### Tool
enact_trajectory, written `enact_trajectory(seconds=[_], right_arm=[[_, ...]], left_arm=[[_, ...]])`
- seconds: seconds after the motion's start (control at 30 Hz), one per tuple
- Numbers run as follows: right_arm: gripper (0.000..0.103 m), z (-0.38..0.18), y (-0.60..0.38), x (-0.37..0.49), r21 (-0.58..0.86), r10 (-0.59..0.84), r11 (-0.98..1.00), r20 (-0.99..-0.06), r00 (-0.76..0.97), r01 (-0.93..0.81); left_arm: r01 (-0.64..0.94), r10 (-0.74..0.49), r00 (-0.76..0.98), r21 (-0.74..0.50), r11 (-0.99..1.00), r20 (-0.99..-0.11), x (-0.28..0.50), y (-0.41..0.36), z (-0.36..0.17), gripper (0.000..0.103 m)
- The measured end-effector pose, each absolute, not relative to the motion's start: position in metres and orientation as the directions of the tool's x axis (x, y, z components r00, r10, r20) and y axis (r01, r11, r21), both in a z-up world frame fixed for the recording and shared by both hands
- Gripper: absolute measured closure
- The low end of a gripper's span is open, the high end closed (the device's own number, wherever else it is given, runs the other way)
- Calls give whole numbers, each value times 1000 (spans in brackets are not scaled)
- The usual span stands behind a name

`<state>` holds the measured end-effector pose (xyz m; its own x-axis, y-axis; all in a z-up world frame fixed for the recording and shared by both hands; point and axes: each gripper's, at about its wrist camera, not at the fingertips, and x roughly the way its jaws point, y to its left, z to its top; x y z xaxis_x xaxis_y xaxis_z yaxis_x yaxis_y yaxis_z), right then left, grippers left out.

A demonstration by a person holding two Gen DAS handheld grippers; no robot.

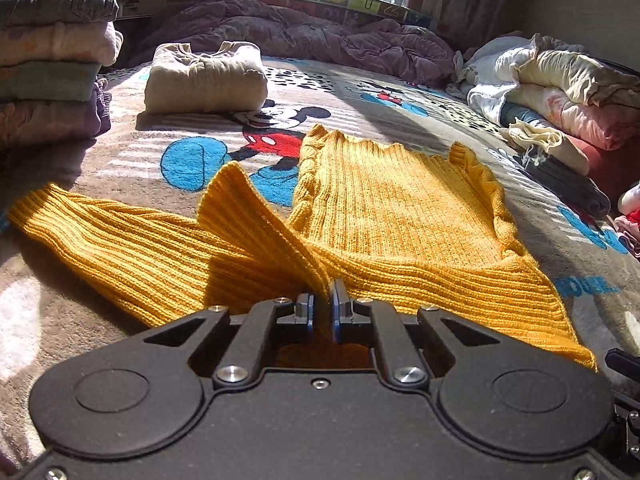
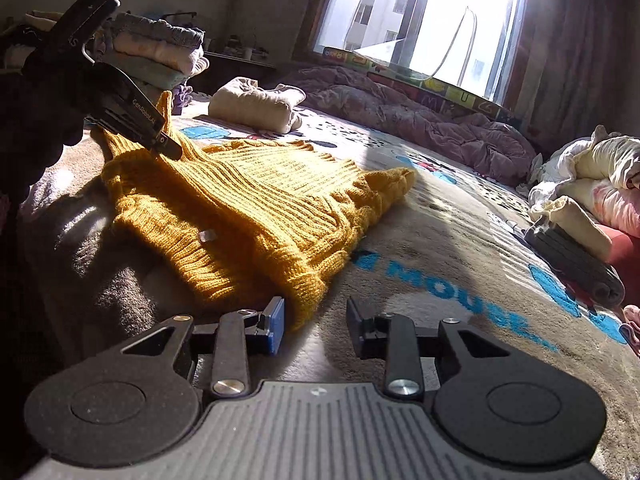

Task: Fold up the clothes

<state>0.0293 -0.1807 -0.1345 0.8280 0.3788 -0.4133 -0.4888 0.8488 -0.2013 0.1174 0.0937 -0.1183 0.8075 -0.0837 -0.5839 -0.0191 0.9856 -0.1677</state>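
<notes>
The left hand-held gripper [image 1: 323, 304] is matte black, with two round grainy discs either side of a flat body, silver screws on its angled link arms and blue-edged pads. The right hand-held gripper [image 2: 316, 322] has the same discs and screws, a grey ribbed centre plate between its discs, and one blue pad [image 2: 276, 324].
</notes>
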Motion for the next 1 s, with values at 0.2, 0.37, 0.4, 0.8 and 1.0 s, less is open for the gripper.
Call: enact_trajectory(seconds=[0.2, 0.37, 0.4, 0.8, 1.0], right_arm=[[70, -123, -169, 39, -114, 463, 846, -324, 825, -520], [70, -141, -148, 70, -68, 478, 828, -433, 764, -557], [70, -145, -143, 74, -67, 479, 821, -462, 747, -567], [63, -119, -162, 74, 15, 544, 819, -339, 768, -573], [62, -138, -153, 96, 72, 552, 803, -465, 692, -592]], left_arm=[[-9, -89, 811, -165, 986, -578, 115, 96, -123, 95], [-12, -71, 827, -143, 990, -558, 113, 98, -123, 93], [-12, -67, 831, -138, 990, -552, 113, 98, -123, 93], [-13, 27, 863, 32, 999, -505, 120, 77, -121, 93], [-50, 104, 859, 121, 991, -501, 118, 77, -105, 72]])
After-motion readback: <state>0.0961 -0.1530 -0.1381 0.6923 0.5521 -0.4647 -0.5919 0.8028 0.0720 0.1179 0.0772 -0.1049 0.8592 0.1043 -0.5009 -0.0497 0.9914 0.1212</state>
